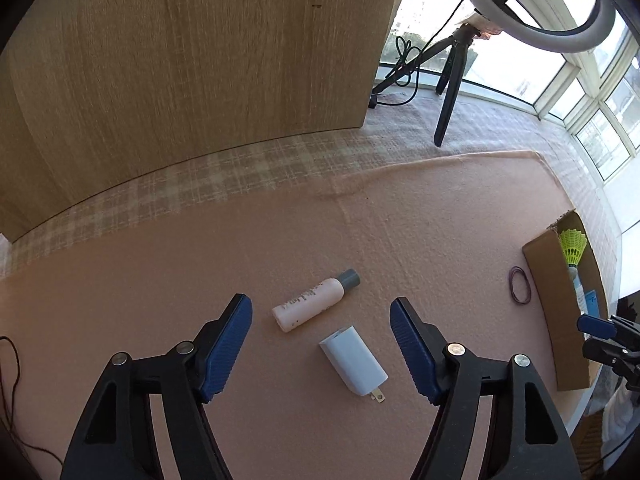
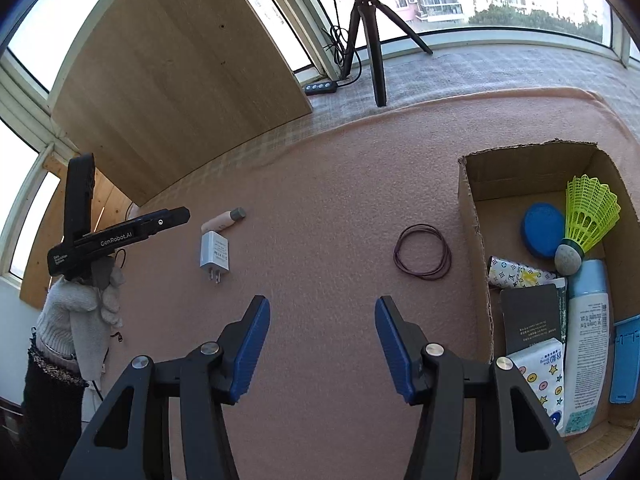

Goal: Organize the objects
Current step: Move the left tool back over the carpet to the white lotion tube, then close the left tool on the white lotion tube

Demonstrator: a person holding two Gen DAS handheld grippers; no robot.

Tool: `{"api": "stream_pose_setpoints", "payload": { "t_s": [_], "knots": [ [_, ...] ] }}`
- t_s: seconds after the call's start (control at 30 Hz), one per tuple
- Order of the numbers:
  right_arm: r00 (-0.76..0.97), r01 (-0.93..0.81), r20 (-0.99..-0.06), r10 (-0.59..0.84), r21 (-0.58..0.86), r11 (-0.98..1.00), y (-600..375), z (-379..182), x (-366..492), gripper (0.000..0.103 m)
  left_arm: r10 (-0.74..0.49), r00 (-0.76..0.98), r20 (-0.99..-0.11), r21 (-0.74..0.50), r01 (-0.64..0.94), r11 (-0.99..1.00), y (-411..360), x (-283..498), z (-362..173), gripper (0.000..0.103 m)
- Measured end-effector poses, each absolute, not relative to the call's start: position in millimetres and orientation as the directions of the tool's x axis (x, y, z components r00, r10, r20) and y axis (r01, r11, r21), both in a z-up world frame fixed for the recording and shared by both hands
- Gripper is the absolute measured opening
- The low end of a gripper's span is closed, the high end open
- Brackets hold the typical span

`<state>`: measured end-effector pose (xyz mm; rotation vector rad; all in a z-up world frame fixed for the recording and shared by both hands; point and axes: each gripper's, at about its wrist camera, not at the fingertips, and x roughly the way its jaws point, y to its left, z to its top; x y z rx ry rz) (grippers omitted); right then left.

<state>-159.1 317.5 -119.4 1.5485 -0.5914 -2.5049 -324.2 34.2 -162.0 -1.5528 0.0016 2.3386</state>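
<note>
A pink bottle (image 1: pixel 310 304) with a grey cap lies on the pink mat, and a white charger plug (image 1: pixel 354 364) lies just in front of it. My left gripper (image 1: pixel 320 306) hovers above both, open, its blue pads well apart and touching neither. In the right wrist view the bottle (image 2: pixel 224 219) and plug (image 2: pixel 215 254) sit at the left, beside the left gripper (image 2: pixel 120 236) held by a gloved hand. My right gripper (image 2: pixel 322 304) is open over bare mat. A dark rubber band loop (image 2: pixel 422 252) lies ahead of it to the right.
A cardboard box (image 2: pixel 472 216) at the right holds a yellow shuttlecock (image 2: pixel 588 216), a blue lid (image 2: pixel 540 230), a spray can (image 2: pixel 588 340) and several packets. A wooden board (image 1: pixel 180 60) stands at the back. A ring-light tripod (image 2: pixel 372 40) and cables stand near the window.
</note>
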Motion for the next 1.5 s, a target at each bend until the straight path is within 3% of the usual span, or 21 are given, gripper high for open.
{"api": "stream_pose_setpoints", "payload": {
  "t_s": [0.23, 0.47, 0.87, 0.93, 1.1, 1.27, 1.5],
  "knots": [
    [-0.454, -0.135, -0.835, -0.310, 0.408, -0.903, 324, -126, -158, 0.051, 0.321, -0.184, -0.929, -0.247, -0.337, -0.908, 53, -356, -189, 0.064],
    [-0.447, -0.158, -0.839, -0.309, 0.414, -0.896, 329, -131, -162, 0.051, 0.265, -0.146, -0.953, -0.197, -0.366, -0.909, 64, -358, -207, 0.063],
    [-0.401, -0.156, -0.853, -0.333, 0.422, -0.893, 320, -149, -186, 0.051, 0.238, -0.144, -0.960, -0.182, -0.325, -0.928, 46, -363, -222, 0.030],
    [-0.386, -0.165, -0.860, -0.335, 0.421, -0.892, 320, -156, -193, 0.046, 0.238, -0.155, -0.959, -0.180, -0.315, -0.932, 39, -361, -222, 0.022],
    [-0.353, -0.201, -0.874, -0.335, 0.420, -0.885, 327, -172, -207, 0.034, 0.255, -0.177, -0.951, -0.201, -0.276, -0.940, 14, -352, -221, 0.021],
    [-0.343, -0.215, -0.892, -0.294, 0.380, -0.900, 328, -178, -219, 0.032, 0.270, -0.210, -0.940, -0.221, -0.231, -0.948, -18, -333, -221, 0.021],
    [-0.302, -0.208, -0.945, -0.127, 0.195, -0.958, 322, -189, -238, 0.032, 0.316, -0.245, -0.917, -0.276, -0.183, -0.944, -45, -294, -221, 0.021]
  ]
}}
